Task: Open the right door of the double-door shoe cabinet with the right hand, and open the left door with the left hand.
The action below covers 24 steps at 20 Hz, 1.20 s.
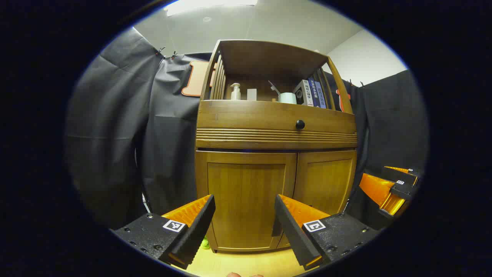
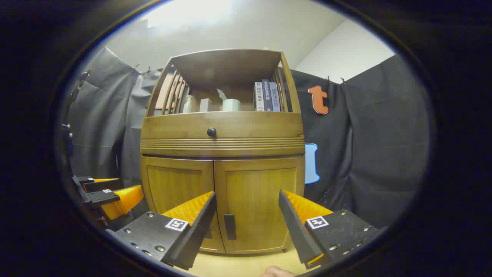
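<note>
Shoe cabinet (image 2: 223, 165) stands on the floor ahead of me against the black cloth wall, both lower doors shut. My right tool (image 2: 246, 215) is spread wide and holds nothing, lined up on the right door (image 2: 255, 204); its small dark handle (image 2: 230, 227) sits low by the centre seam, between my fingers and well short of them. My left tool (image 1: 244, 217) is also spread and empty, facing the left door (image 1: 246, 200). I cannot make out that door's handle clearly; a dark strip by the seam may be it.

I judge these doors to be stiff wooden panels on side hinges, light enough to swing yet rigid, so nothing will flex. The handles look small and smooth, so I would pinch each squarely and pull in an arc, as a skewed grip could slip off.

Above the drawer with its round knob (image 2: 211, 132), the open shelf holds a pump bottle (image 1: 235, 91), a pale cup (image 2: 231, 104) and a row of books (image 2: 266, 96). What the doors hide, I cannot tell.
</note>
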Each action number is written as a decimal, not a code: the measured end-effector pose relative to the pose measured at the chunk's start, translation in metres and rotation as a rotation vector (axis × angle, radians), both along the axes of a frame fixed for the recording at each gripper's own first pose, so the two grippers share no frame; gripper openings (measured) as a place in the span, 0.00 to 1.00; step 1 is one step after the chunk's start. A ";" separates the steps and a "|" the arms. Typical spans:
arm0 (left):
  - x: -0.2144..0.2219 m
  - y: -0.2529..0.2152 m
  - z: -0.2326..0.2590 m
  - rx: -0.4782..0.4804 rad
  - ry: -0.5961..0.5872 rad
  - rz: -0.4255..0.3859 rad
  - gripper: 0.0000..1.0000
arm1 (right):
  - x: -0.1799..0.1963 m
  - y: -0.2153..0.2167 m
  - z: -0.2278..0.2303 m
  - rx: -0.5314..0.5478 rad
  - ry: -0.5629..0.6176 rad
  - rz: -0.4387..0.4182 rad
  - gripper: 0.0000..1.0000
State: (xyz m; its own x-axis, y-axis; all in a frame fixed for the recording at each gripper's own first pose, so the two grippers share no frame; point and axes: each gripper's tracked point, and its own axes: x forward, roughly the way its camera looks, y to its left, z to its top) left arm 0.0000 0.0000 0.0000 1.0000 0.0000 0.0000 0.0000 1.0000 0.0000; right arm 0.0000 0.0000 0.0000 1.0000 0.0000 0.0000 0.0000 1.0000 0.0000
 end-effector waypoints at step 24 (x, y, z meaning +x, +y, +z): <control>-0.028 0.048 0.001 0.020 -0.001 0.121 0.92 | 0.037 0.030 -0.069 -0.034 0.160 0.088 0.96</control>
